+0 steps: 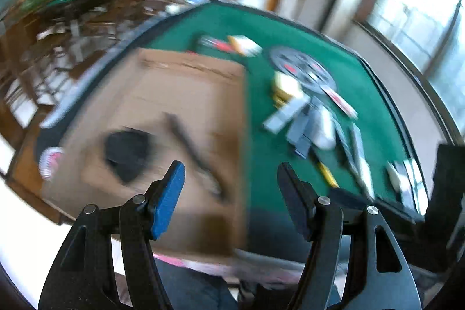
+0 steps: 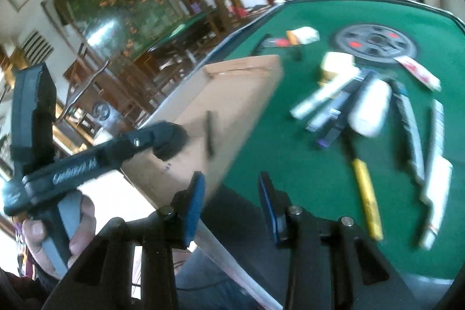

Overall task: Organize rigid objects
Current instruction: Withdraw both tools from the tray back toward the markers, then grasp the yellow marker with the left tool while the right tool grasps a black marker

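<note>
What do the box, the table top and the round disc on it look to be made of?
Box: plain brown cardboard, matte, with a flap crease along its far edge.
Table top: green felt or similar cloth, by its flat colour with no shine; the blur leaves the weave unseen.
Disc: dark grey, probably plastic or metal, with cut-outs and red marks; too blurred to say which.

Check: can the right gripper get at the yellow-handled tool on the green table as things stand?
Probably yes. The right gripper is open and empty, and the yellow-handled tool lies uncovered just ahead on the green table.
</note>
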A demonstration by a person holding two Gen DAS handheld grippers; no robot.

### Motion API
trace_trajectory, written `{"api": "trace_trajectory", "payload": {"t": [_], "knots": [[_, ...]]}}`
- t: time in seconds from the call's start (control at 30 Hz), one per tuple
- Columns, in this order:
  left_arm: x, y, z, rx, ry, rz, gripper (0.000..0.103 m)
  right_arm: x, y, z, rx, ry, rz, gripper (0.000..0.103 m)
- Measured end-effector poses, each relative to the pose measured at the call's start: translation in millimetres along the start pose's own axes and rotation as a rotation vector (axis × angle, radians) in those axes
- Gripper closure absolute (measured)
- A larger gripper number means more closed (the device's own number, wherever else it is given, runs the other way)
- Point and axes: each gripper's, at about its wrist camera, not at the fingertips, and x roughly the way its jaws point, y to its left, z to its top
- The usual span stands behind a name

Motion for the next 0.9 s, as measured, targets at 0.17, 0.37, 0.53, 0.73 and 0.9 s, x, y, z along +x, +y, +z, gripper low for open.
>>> {"api": "trace_trajectory", "payload": {"t": [0.17,0.37,0.53,0.73,0.9], "knots": [[24.9,-49.6,-15.4,0.065,0.116,-0.089,0.036,-31.4,-36.0,-16.7,0.075,-0.027,-0.072,0.065],[50.4,-87.6,-14.1,0.106,0.182,-0.113,0.036,-53.1,-62.9,-28.5,0.139,-0.05,-0.144,0.066],[77.8,-99.7,-6.6,0.069,0.242,-0.112,0.036,-56.7,-76.5,-31.1,0.163,-0.053,-0.24,0.07],[117.3,-119.3,-0.4,0.1,0.318,-0.063,0.041,-59.5,-92.7,-31.5,0.186,-0.055,-0.287,0.079],[130.3,-133.2,-1.9,0.143,0.313,-0.007,0.062,-60.4,-103.6,-30.0,0.209,-0.051,-0.301,0.08]]}}
